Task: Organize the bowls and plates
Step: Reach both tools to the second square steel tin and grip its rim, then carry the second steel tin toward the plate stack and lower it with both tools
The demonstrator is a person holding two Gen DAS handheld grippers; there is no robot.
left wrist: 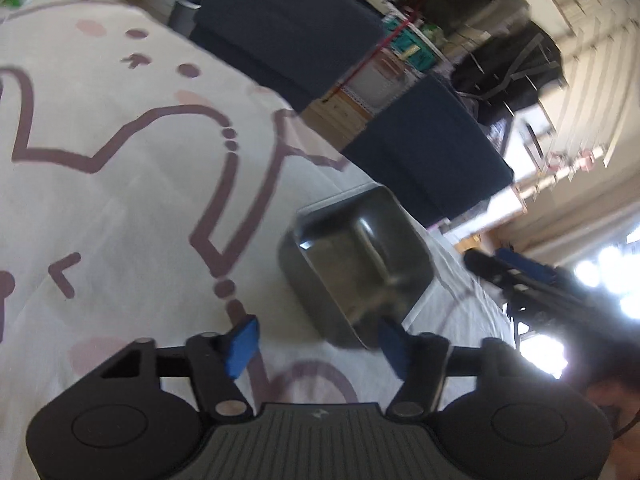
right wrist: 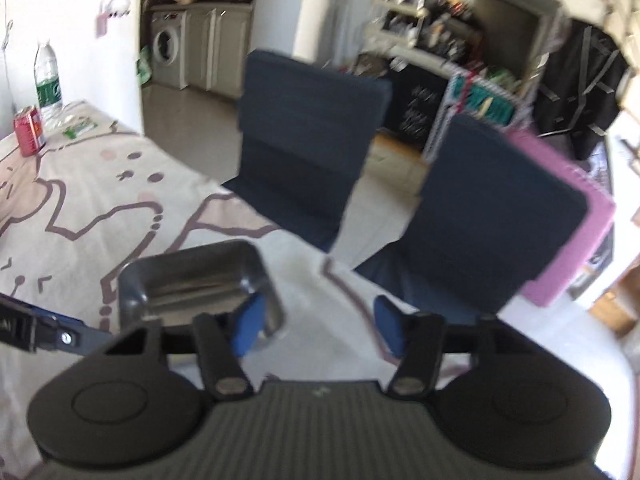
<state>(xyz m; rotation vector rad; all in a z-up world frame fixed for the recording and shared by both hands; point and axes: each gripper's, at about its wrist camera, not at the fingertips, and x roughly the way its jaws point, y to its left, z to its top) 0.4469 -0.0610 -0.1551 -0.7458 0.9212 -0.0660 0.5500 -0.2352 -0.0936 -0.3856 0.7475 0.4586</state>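
A square steel bowl (left wrist: 352, 256) sits empty on the cream tablecloth with purple line drawings (left wrist: 120, 200). My left gripper (left wrist: 318, 344) hovers just short of the bowl's near corner, jaws apart, with its right pad close to the rim and nothing pinched. In the right wrist view the same bowl (right wrist: 192, 280) lies to the left of my right gripper (right wrist: 319, 330). That gripper is open over bare cloth, its left pad in front of the bowl's right corner. Each view catches the other gripper at its edge: the right gripper (left wrist: 516, 276) and the left gripper (right wrist: 40, 330).
Two dark blue chairs (right wrist: 308, 152) (right wrist: 492, 216) stand against the table's far edge, the right one with a pink cushion (right wrist: 576, 220) behind it. A red can (right wrist: 29, 130) and a water bottle (right wrist: 47, 80) stand at the far left corner. Cluttered shelves fill the background.
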